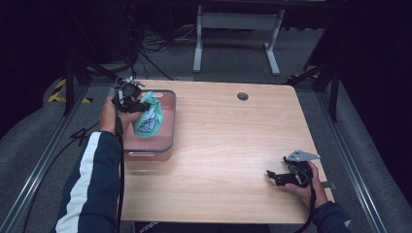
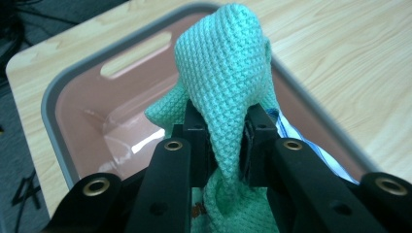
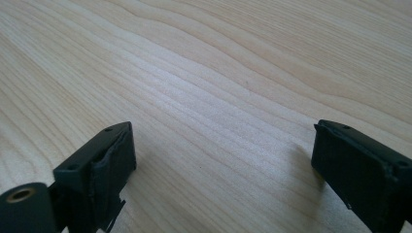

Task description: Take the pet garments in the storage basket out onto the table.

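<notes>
Am pinching green waffle-weave cloth (image 2: 228, 82) in left hand-held gripper (image 2: 226, 145), jaws clamped on bunched fold, over pink plastic bin (image 1: 167, 141) at counter (image 1: 233, 145) 10 o'clock; striped fabric (image 1: 148, 121) lying beneath. Am resting right hand-held gripper (image 3: 221, 160) at 4 o'clock, jaws apart, probably keeping clear.

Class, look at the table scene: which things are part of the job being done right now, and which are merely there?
In use:
- left gripper, shut on the green waffle-weave cloth
- pink plastic bin, under the cloth
- striped fabric in the bin

Merely there:
- right gripper, open, over the bare wooden table
- round cable hole
- grey metal stand behind
</notes>
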Motion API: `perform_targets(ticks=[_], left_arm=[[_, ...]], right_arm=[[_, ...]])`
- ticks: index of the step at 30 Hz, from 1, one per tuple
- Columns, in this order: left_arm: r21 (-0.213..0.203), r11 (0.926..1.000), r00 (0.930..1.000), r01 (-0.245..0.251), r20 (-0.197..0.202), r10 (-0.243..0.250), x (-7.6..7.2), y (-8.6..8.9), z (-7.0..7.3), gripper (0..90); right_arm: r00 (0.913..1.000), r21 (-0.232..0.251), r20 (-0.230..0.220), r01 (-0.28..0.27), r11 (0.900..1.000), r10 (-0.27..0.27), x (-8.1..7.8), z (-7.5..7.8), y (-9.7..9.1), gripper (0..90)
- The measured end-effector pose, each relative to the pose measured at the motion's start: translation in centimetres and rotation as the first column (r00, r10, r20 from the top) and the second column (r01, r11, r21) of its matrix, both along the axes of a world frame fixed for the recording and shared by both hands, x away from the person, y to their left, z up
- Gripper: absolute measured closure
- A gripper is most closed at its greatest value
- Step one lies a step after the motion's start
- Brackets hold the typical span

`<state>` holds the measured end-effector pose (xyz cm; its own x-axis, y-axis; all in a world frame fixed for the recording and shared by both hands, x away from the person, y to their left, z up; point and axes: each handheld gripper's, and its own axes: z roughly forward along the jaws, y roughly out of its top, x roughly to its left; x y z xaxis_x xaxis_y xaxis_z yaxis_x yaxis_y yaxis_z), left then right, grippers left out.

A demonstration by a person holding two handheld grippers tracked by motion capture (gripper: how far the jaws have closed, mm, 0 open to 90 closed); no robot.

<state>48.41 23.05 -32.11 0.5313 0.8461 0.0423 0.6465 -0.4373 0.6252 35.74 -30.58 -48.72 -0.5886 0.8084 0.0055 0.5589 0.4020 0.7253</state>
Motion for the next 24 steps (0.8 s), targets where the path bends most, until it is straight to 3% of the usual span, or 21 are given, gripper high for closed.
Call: perform_targets(ticks=[3,6,15,24], left_arm=[[0.002,1.0,0.9998,0.008,0.018,-0.008,-0.3,0.0,1.0,76.3],[-0.037,0.9992,0.9991,0.017,0.041,-0.015,-0.7,0.0,1.8,76.3],[-0.046,0.9973,0.9962,0.058,0.068,-0.055,-1.9,-0.7,3.6,76.2],[-0.071,0.9924,0.9898,0.1,0.109,-0.092,-3.1,-2.6,5.3,76.3]], right_arm=[[1.0,0.0,0.0,0.0,1.0,0.0,0.0,0.0,0.0,9.1],[1.0,0.0,0.0,0.0,1.0,0.0,0.0,0.0,0.0,9.1],[1.0,0.0,0.0,-0.002,1.0,0.002,0.0,0.0,0.0,9.1],[1.0,0.002,0.0,-0.001,1.0,0.001,0.1,0.0,0.0,9.1]])
